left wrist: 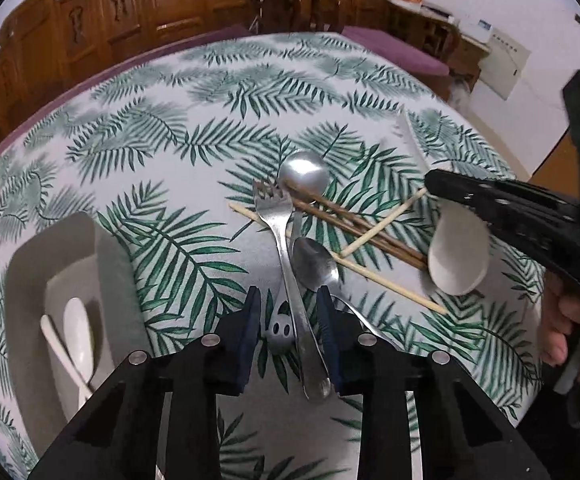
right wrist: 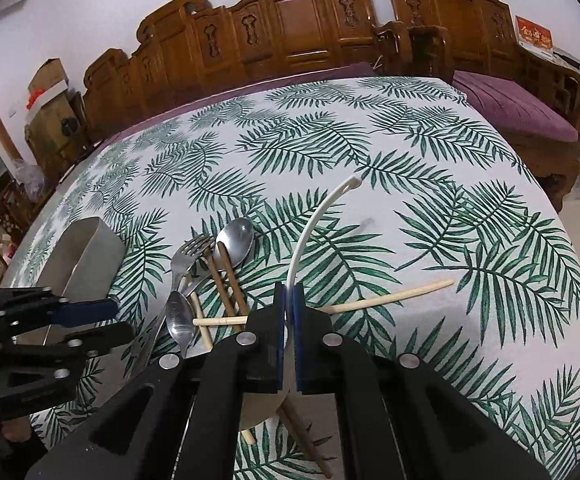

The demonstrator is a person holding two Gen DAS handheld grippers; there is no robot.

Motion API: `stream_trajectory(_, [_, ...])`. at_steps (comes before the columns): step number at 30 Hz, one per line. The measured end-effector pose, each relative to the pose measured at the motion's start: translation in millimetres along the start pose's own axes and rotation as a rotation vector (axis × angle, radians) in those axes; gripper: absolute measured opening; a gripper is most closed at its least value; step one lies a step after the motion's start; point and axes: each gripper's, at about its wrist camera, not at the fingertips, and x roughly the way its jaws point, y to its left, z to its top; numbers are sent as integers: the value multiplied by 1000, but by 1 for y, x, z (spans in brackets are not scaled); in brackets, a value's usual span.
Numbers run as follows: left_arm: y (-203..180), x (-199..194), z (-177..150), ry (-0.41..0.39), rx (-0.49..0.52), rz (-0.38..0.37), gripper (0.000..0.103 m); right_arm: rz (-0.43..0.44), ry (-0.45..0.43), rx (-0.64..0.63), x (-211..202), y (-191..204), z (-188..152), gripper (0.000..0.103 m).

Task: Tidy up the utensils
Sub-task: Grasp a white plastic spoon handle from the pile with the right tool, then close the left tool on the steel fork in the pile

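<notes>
Nearest, the left tool [left wrist: 288, 312] is held wide over the handles of the steel fork [left wrist: 280, 240] and a steel spoon [left wrist: 314, 266], its blue-padded jaws standing either side of them without gripping; for a clean pick, the jaws are best closed on one handle only, since the polished metal looks slick and the handles lie touching. Beside it to the left, a white rectangular tray [left wrist: 108, 264] is seen, already holding a white spoon [left wrist: 80, 332] and a second pale utensil. Further out, the right tool [right wrist: 288, 300] is clamped on a white plastic spoon [left wrist: 457, 256], whose thin curved handle arches away in the right wrist view; it should be carried level to the tray, as the flat smooth bowl could pivot in so narrow a grip. Beyond, dark wooden chopsticks [left wrist: 353, 224] and pale bamboo chopsticks [left wrist: 381, 222] are crossed in a heap with a round steel ladle-like spoon [left wrist: 303, 174] on the leaf-printed cloth of the table [left wrist: 170, 128]; these slender sticks are judged likely to roll.
</notes>
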Motion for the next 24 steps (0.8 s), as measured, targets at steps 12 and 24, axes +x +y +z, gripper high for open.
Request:
stream_trajectory(12, [4, 37, 10, 61, -35, 14, 13, 24, 4, -10, 2, 6, 0, 5])
stream_trajectory(24, [9, 20, 3, 12, -41, 9, 9, 30, 17, -26, 6, 12, -1, 5])
